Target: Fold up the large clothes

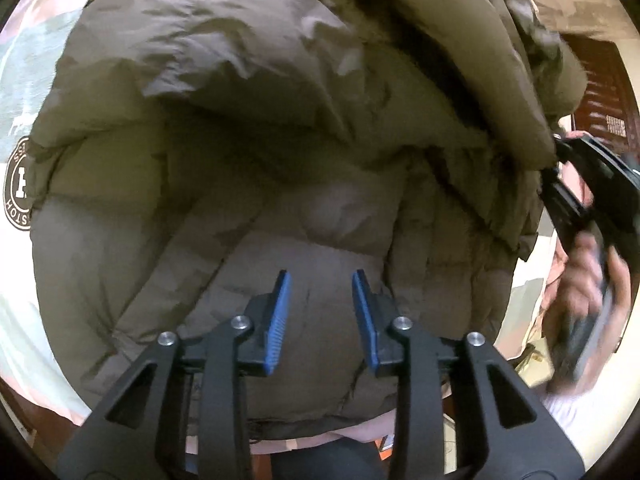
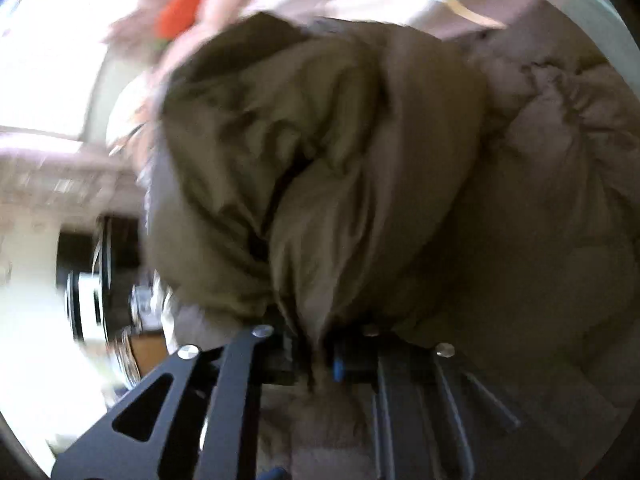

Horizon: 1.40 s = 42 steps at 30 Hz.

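An olive-brown quilted puffer jacket (image 1: pixel 248 184) fills the left wrist view, its upper part doubled over the lower panels. My left gripper (image 1: pixel 321 280) hangs just above the quilted body with its blue pads apart and nothing between them. At the right edge of that view the right gripper (image 1: pixel 558 160), held in a blurred hand, bites the jacket's folded edge. In the right wrist view the jacket (image 2: pixel 320 168) bulges close to the camera and my right gripper (image 2: pixel 320 360) is shut on a pinched fold of it, the pads mostly buried in cloth.
A light bedspread (image 1: pixel 24 92) with a round dark emblem (image 1: pixel 20 188) lies under the jacket at the left. Dark wooden furniture (image 1: pixel 604 92) stands beyond the right hand. Pink bedding with something orange (image 2: pixel 180 8) shows at the top of the blurred right wrist view.
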Available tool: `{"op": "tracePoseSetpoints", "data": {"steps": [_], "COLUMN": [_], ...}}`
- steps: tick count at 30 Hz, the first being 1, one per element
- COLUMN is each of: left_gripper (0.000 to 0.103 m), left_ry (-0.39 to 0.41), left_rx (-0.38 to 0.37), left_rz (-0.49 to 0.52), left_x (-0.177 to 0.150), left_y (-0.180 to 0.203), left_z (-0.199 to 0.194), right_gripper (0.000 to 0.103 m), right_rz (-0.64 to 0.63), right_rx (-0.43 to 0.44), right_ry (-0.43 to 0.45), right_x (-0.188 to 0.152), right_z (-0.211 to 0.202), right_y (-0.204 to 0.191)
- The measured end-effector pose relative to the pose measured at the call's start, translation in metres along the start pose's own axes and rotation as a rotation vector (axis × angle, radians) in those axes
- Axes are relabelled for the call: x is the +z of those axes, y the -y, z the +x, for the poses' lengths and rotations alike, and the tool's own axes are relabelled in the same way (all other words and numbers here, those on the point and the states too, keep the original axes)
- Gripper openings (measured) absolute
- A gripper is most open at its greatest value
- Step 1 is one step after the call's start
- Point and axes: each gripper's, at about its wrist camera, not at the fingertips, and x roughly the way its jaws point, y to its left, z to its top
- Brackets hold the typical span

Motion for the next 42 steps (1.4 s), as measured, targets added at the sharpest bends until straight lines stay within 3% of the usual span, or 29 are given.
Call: {"op": "tracePoseSetpoints", "data": {"steps": [3,5,7,9,13,16,18,20,23,26,29,31,32,35,37,39,42], "left_gripper": [0.040,0.040,0.043,0.043,0.044,0.047,0.048,0.048,0.054,0.056,0.056,0.056,0.057,0.057,0.060,0.061,0.064], "left_ry": [0.013,0.044,0.068,0.086,0.111,0.120,0.130,0.149,0.161,0.160,0.148,0.130,0.113,0.081,0.074,0.069,0.046], "left_rx": [0.001,0.004,-0.002,-0.020,-0.027,-0.043,-0.057,-0.079,-0.092,-0.094,-0.081,-0.043,-0.021,-0.032,-0.016,0.025,0.065], "left_rz": [-0.010,-0.027,-0.046,-0.074,-0.075,-0.063,-0.054,-0.041,-0.008,0.051,0.090,0.096,0.077,0.004,-0.007,0.000,-0.005], "left_x": [0.005,0.011,0.016,0.023,0.031,0.033,0.034,0.036,0.041,0.046,0.049,0.050,0.050,0.050,0.048,0.046,0.045], "left_y": [0.004,0.004,0.004,0.002,0.006,0.014,0.021,0.031,0.046,0.069,0.084,0.089,0.087,0.075,0.070,0.070,0.071], "left_z": [-0.001,-0.008,-0.014,-0.021,-0.029,-0.032,-0.035,-0.039,-0.043,-0.035,-0.022,-0.010,-0.001,0.014,0.019,0.024,0.036], "right_gripper": [0.010,0.010,0.010,0.011,0.016,0.040,0.068,0.080,0.086,0.087,0.087,0.078,0.064,0.049,0.049,0.049,0.049], "right_rz": [-0.011,-0.018,0.003,0.066,0.215,0.221,0.212,0.206,0.198,0.162,0.052,-0.029,-0.057,-0.118,-0.126,-0.129,-0.161], "right_rx": [0.081,0.086,0.054,-0.034,-0.081,-0.035,-0.032,-0.072,-0.110,-0.102,-0.079,-0.007,0.013,0.010,-0.090,-0.204,-0.306], "right_ry": [-0.032,-0.065,-0.130,-0.203,-0.253,-0.221,-0.171,-0.079,0.055,0.116,0.169,0.210,0.218,0.152,0.076,-0.007,-0.079], "right_x": [-0.031,-0.051,-0.072,-0.099,-0.126,-0.124,-0.120,-0.114,-0.101,-0.081,-0.060,-0.043,-0.039,-0.013,-0.009,-0.012,-0.025], "right_z": [-0.013,-0.017,-0.008,0.006,0.012,-0.003,-0.018,-0.043,-0.079,-0.095,-0.099,-0.093,-0.093,-0.071,-0.036,-0.004,0.028], "right_y": [-0.007,-0.002,0.017,0.054,0.110,0.115,0.114,0.113,0.110,0.095,0.054,0.028,0.017,0.004,-0.005,0.014,0.035]}}
